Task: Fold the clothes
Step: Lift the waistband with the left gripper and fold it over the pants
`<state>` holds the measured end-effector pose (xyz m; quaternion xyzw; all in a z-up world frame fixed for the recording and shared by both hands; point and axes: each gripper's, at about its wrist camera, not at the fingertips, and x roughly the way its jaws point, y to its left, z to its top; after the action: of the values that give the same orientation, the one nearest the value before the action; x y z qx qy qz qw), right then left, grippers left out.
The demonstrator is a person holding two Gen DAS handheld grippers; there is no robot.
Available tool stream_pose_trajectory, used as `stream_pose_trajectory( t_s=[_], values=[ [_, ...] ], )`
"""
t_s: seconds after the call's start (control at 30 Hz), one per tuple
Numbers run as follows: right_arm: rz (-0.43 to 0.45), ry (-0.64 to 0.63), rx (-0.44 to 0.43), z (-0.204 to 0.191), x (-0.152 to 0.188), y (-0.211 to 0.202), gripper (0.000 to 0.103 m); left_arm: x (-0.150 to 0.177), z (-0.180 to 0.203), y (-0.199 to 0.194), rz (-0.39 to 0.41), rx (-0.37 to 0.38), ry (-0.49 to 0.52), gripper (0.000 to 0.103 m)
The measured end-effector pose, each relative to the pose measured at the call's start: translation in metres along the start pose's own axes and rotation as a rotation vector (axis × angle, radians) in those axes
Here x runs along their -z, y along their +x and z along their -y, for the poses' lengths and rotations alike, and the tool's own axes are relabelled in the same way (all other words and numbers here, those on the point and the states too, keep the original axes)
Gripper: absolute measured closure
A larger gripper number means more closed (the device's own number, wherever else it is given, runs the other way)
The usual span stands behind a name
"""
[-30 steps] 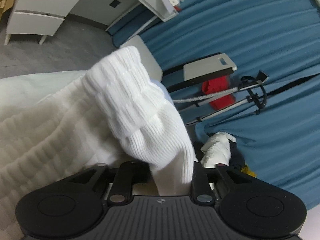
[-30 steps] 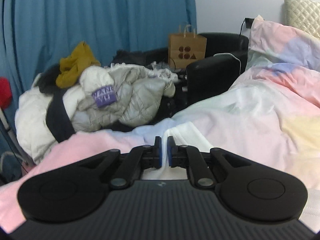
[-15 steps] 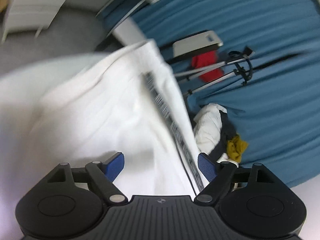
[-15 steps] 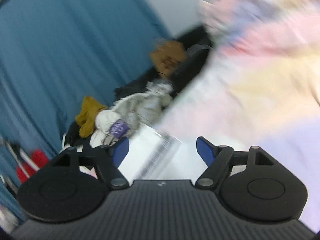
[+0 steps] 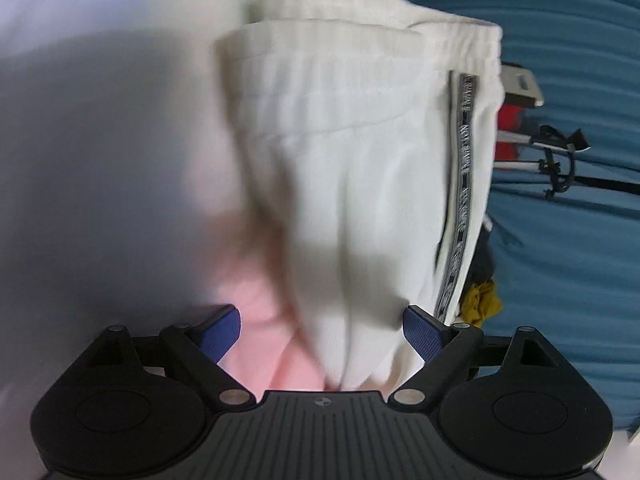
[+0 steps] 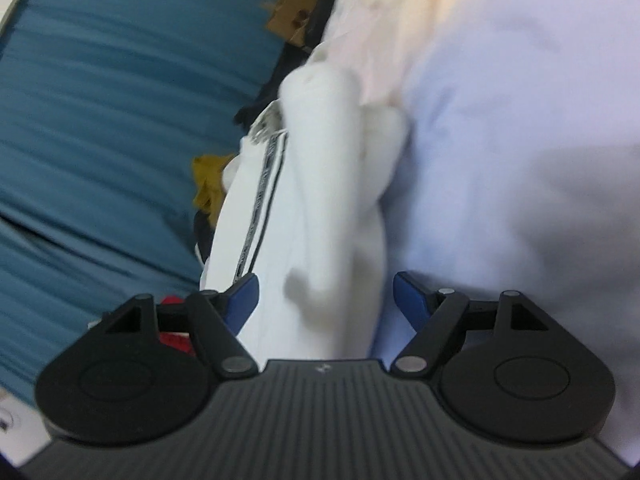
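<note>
Both grippers, clamped a second ago, now stand spread: I see my left gripper (image 5: 320, 330) and right gripper (image 6: 325, 295) empty. White trousers (image 5: 360, 184) lie doubled on the bed (image 5: 100, 140), waistband at 12 o'clock. Whether further folds remain, I cannot tell.

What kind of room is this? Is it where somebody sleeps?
Probably a bedroom: pastel bedding fills one side, blue curtains hang behind, and white trousers lie on the bed.
</note>
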<state>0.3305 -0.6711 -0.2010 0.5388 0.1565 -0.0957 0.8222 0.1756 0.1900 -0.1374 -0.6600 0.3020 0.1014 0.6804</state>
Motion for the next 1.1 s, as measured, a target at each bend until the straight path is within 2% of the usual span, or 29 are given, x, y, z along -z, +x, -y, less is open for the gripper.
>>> stream_pose_trajectory(
  t_s=[0.1,0.13,0.17,0.2,0.27,0.33,0.37,0.5,0.57,0.7,0.87,1.07,1.1],
  values=[
    [0.0,-0.005,-0.012,0.004,0.001,0.013,0.033,-0.008,0.007,0.015,0.055,0.023,0.023,0.018],
    [0.013,-0.022,-0.009,0.003,0.0,0.02,0.036,-0.011,0.009,0.019,0.072,0.028,0.032,0.025],
    [0.029,-0.02,-0.005,0.003,-0.001,0.023,0.044,-0.014,0.01,0.023,0.09,0.033,0.037,0.037],
    [0.046,-0.01,-0.001,0.004,-0.001,0.026,0.05,-0.017,0.011,0.026,0.109,0.036,0.043,0.043],
    [0.072,0.012,0.003,0.006,-0.001,0.031,0.069,-0.025,0.014,0.03,0.134,0.033,0.063,0.071],
    [0.085,0.034,-0.012,0.007,-0.003,0.027,0.084,-0.033,0.018,0.033,0.151,0.032,0.086,0.087],
    [0.092,0.033,-0.014,0.005,-0.003,0.022,0.087,-0.036,0.021,0.033,0.157,0.041,0.099,0.09],
    [0.118,0.028,-0.022,-0.001,-0.005,0.002,0.09,-0.044,0.033,0.024,0.179,0.094,0.113,0.093],
    [0.124,0.026,-0.002,-0.001,-0.004,-0.015,0.09,-0.045,0.04,0.013,0.199,0.106,0.159,0.095],
    [0.13,0.029,0.056,0.001,-0.003,-0.047,0.09,-0.049,0.046,-0.016,0.177,0.125,0.158,0.095],
    [0.084,0.071,0.097,0.007,0.006,-0.092,0.09,-0.025,0.061,-0.109,0.175,0.095,0.255,0.095],
    [0.019,0.034,0.104,0.008,0.015,-0.134,0.09,-0.018,0.031,-0.186,0.13,-0.015,0.348,0.095],
    [0.009,0.032,0.105,0.009,0.016,-0.142,0.09,-0.018,0.022,-0.188,0.107,-0.032,0.35,0.095]
  ],
)
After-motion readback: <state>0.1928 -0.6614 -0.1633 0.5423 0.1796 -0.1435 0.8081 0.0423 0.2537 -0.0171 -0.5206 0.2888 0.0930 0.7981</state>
